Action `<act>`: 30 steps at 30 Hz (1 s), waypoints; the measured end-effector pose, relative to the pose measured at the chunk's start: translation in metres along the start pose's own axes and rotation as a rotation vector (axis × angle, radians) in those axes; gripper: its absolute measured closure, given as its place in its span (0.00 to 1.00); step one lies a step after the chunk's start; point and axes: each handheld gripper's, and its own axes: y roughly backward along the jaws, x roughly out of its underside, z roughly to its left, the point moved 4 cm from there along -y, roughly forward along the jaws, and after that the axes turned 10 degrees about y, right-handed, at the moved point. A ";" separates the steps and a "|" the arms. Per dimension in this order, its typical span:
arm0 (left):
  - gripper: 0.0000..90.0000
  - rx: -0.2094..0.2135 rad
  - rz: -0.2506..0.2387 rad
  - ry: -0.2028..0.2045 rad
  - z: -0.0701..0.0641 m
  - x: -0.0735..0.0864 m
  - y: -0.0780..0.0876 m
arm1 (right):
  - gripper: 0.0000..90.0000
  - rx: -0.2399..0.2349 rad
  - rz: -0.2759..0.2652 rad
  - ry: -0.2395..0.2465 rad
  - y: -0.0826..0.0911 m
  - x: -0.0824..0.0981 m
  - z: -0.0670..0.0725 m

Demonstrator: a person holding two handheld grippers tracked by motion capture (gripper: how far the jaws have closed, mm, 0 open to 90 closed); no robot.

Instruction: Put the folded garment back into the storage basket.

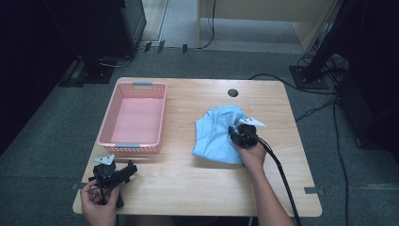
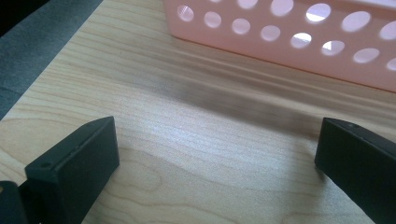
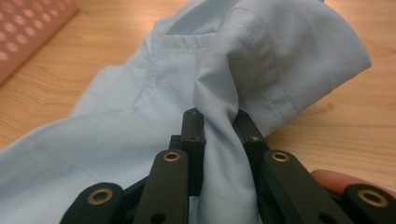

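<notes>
A light blue shirt (image 1: 216, 134) lies crumpled on the right half of the wooden table (image 1: 197, 183). My right gripper (image 1: 234, 132) sits on the shirt's right side, and in the right gripper view its jaws are shut on a raised fold of the shirt (image 3: 219, 112), with cloth pinched between the black fingers (image 3: 194, 128). A pink plastic basket (image 1: 134, 117) stands at the left, with nothing in it. My left gripper (image 1: 132, 169) rests at the table's front left corner, open; in its own view the wide-apart jaws frame bare wood below the basket wall (image 2: 289, 37).
A round cable hole (image 1: 233, 92) sits near the table's far edge. The right gripper's cable (image 1: 282, 174) trails off the front edge. Dark stands and cables occupy the carpet behind and to the right of the table.
</notes>
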 end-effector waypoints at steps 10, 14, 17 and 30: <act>0.00 -0.001 0.000 0.000 0.000 0.000 0.000 | 0.88 -0.038 -0.089 0.029 0.029 -0.028 0.013; 0.00 -0.001 0.000 0.000 0.000 0.000 0.000 | 0.88 -0.038 -0.115 0.048 0.037 -0.038 0.017; 0.00 -0.001 0.000 0.000 0.000 0.000 0.000 | 0.88 -0.039 -0.126 0.056 0.043 -0.045 0.021; 0.00 -0.001 0.001 0.000 0.000 0.000 0.000 | 0.88 -0.065 -0.181 0.065 0.061 -0.078 0.041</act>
